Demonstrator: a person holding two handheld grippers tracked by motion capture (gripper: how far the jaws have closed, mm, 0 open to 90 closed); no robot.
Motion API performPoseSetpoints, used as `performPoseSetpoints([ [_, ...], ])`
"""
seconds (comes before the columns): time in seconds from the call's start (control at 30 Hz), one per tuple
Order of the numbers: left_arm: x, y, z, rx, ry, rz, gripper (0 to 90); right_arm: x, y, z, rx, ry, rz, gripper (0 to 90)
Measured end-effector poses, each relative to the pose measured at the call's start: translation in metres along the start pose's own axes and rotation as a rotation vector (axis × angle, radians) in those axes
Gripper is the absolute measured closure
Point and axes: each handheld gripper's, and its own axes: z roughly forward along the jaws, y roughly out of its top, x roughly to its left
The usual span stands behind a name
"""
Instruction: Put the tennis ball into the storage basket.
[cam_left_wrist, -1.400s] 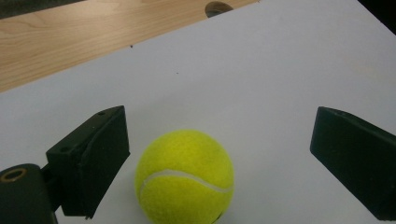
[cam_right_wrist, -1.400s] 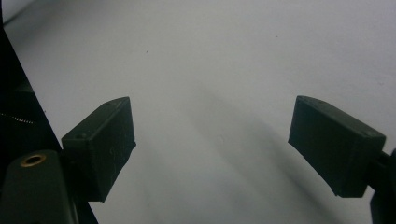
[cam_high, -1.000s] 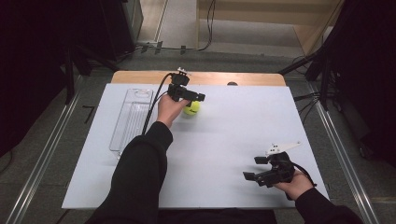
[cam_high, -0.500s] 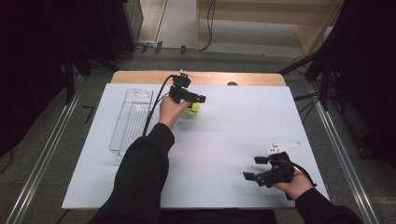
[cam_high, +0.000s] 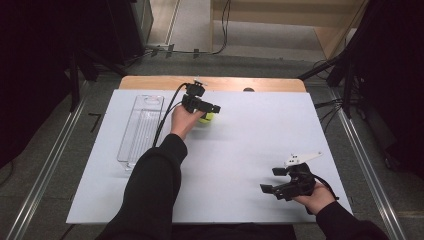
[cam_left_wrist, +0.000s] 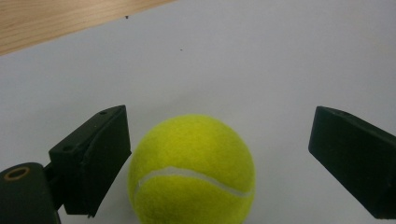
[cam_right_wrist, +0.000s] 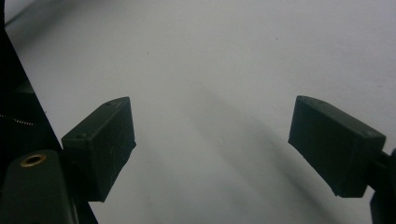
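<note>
The tennis ball (cam_left_wrist: 192, 170) rests near the surface's (cam_high: 250, 150) far edge, round, its white seam crosswise; no writing legible. It sits between the left gripper's (cam_left_wrist: 219, 161) spread fingers, unclamped. The right gripper's (cam_right_wrist: 212, 149) fingers are spread, bare.

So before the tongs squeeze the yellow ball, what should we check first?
1. Tennis ball sits between the left tongs: ok.
2. Left tongs wide enough: ok, there is a clear gap on one side, while the other jaw is close to the ball or just touching it.
3. Ball centred in the gap: not ok, it sits nearer one jaw.
4. Ball resting on the white table top, not lifted: ok.
5. Clear plastic tray is off to the side, apart from the ball: ok.
6. Right tongs open, holding nothing, far from the ball: ok.
</note>
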Motion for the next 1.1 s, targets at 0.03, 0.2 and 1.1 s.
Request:
performPoseSetpoints([
  [0.03,0.001,0.000,0.000,-0.001,-0.001,-0.005,5.8,0.000,0.000,0.000,-0.002,0.001,-0.003,12.5],
  [0.2,0.001,-0.002,0.003,0.009,0.000,-0.009,5.8,0.001,0.000,-0.001,-0.004,0.001,-0.006,12.5],
  [1.1,0.005,-0.020,0.018,0.051,0.022,-0.024,5.9,0.001,0.000,0.000,0.001,0.002,-0.006,12.5],
])
